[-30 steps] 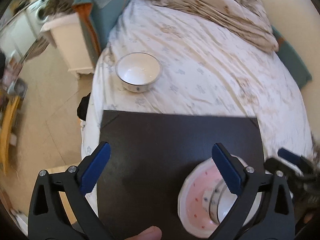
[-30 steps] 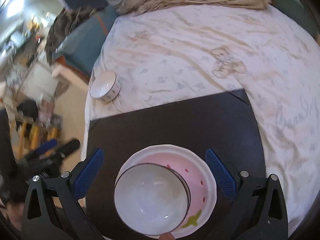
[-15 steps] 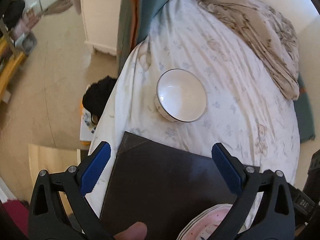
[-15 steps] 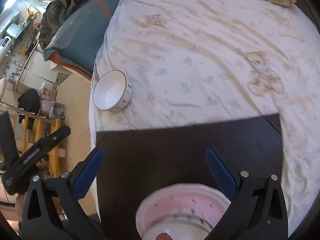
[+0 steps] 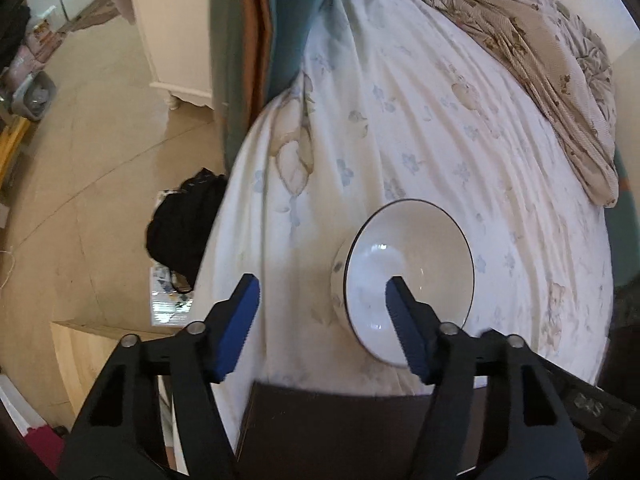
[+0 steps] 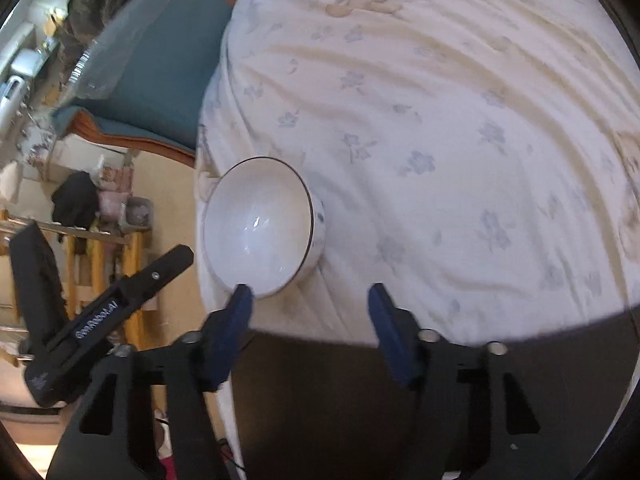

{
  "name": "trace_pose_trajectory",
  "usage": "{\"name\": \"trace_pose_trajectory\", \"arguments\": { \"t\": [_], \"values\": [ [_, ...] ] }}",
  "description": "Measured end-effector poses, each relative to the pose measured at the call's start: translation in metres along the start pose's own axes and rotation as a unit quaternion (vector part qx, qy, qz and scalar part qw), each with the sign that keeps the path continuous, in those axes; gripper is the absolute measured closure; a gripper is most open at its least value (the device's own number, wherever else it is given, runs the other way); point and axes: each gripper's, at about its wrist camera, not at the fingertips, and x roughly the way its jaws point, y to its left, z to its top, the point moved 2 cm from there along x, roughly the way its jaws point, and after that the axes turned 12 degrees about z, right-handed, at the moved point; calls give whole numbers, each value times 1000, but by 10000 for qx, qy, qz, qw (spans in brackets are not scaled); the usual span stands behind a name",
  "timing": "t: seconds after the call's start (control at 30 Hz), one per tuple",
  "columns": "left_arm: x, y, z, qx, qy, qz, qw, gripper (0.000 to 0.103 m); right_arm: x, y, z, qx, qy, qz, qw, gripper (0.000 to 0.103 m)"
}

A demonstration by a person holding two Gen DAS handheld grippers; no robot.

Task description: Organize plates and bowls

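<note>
A white bowl (image 5: pixel 420 248) with a thin dark rim and blue flower marks sits on the flowered bedsheet near the bed's left edge. My left gripper (image 5: pixel 322 282) hangs just above it with jaws closing. The bowl's left wall lies between the fingers, the right finger (image 5: pixel 404 320) is over its inside, and neither pad presses on it. In the right wrist view the same bowl (image 6: pixel 260 216) lies ahead and to the left. My right gripper (image 6: pixel 310 290) is also closing, its left fingertip (image 6: pixel 240 304) at the near rim, with only sheet between the fingers.
A dark board (image 5: pixel 340 420) lies on the bed under both grippers, also seen as the board (image 6: pixel 320 400). A rumpled beige blanket (image 5: pixel 540 60) lies at the far right. Left of the bed are the floor, a black bag (image 5: pixel 184 220) and a white cabinet (image 5: pixel 172 40).
Both grippers moved off the pink plate and its bowl, across the board toward the lone bowl. The plate has left view. Both pairs of jaws have narrowed.
</note>
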Motion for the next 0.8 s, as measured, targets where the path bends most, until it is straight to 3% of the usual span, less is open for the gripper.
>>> {"name": "trace_pose_trajectory", "arguments": {
  "t": [0.03, 0.1, 0.2, 0.3, 0.53, 0.8],
  "values": [
    [4, -2, 3, 62, -12, -55, 10000, 48, 5, -3, 4, 88, 22, 41, 10000, 62],
    [11, -5, 7, 145, 15, -123, 9998, 70, 19, -9, 13, 219, 72, 19, 9997, 72],
    [30, -10, 9, 154, 282, -309, 9990, 94, 37, -10, 23, 146, 127, -125, 9997, 77],
    [41, -13, 6, 245, 369, -340, 9984, 94, 55, -9, 27, 16, 287, -270, 9992, 89],
    [21, -18, -2, 501, 161, -179, 9985, 95, 58, 0, 23, -260, 263, -522, 9979, 92],
    [-26, -29, -26, 699, 8, -183, 9974, 95, 15, 17, 2, -429, 95, -502, 9978, 92]
  ]
}}
